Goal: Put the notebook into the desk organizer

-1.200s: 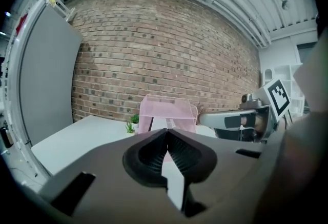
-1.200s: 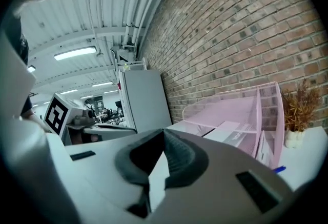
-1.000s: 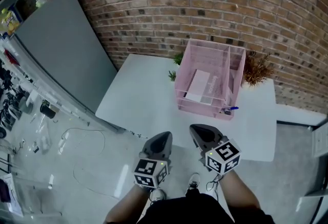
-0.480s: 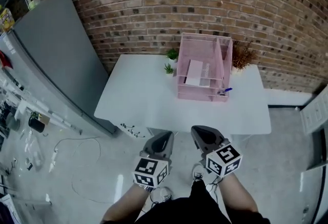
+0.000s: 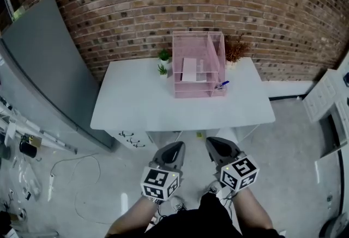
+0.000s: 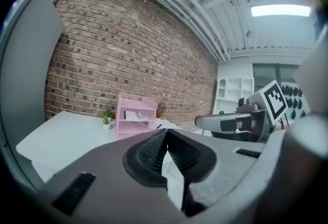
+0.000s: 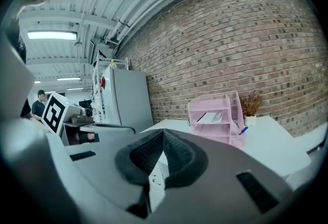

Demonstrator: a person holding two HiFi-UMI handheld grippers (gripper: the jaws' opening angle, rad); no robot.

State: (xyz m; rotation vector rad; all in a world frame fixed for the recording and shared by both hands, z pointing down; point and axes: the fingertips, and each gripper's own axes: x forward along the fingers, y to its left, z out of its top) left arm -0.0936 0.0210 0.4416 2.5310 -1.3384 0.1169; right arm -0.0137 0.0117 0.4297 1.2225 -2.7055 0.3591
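The pink mesh desk organizer (image 5: 199, 65) stands at the back of the white table (image 5: 136, 106), against the brick wall. A white notebook (image 5: 190, 69) lies on its upper shelf, also visible in the left gripper view as the notebook (image 6: 134, 115) and in the right gripper view as the notebook (image 7: 210, 117). My left gripper (image 5: 175, 147) and right gripper (image 5: 214, 144) hover side by side over the floor, well short of the table's front edge. Both are shut with nothing between the pads.
A blue pen (image 5: 222, 84) sticks out of the organizer's front right corner. Two small green plants (image 5: 163, 62) stand left of it and a dried plant (image 5: 235, 48) behind it on the right. A tall grey cabinet (image 5: 38, 68) flanks the table's left. White shelving (image 5: 327, 101) is at the right.
The head view has drawn back from the table, so table and organizer look smaller and farther. Both grippers keep their place side by side, shut.
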